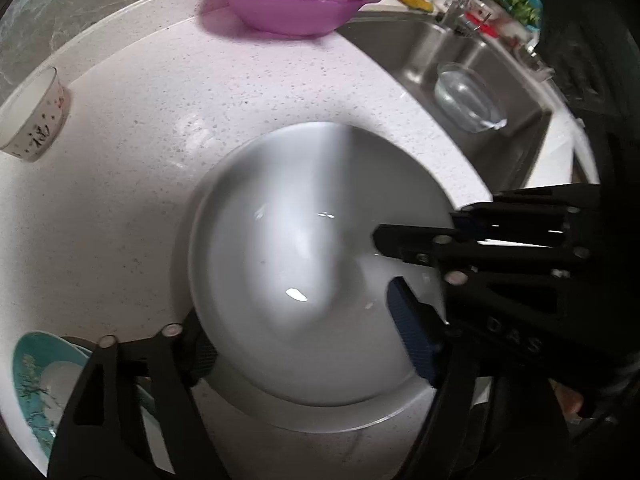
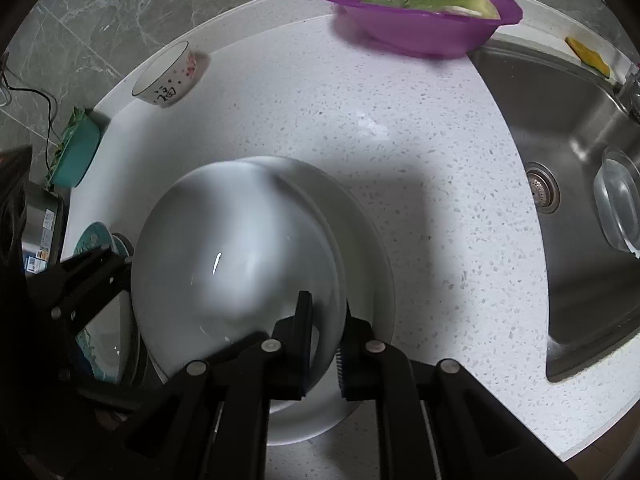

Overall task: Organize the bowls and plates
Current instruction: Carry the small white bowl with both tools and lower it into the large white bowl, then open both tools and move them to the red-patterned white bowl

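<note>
A large white bowl sits tilted over a white plate on the speckled counter. My right gripper is shut on the white bowl's near rim, one finger inside and one outside. My left gripper is open, its fingers wide on either side of the white bowl. The right gripper's black fingers reach into the bowl from the right. A teal patterned plate lies at lower left, also seen in the right wrist view. A small white patterned bowl stands by the wall.
A purple bowl with green vegetable pieces stands at the back. A steel sink on the right holds a clear glass bowl. A teal container sits at the counter's left end. The counter lies between them.
</note>
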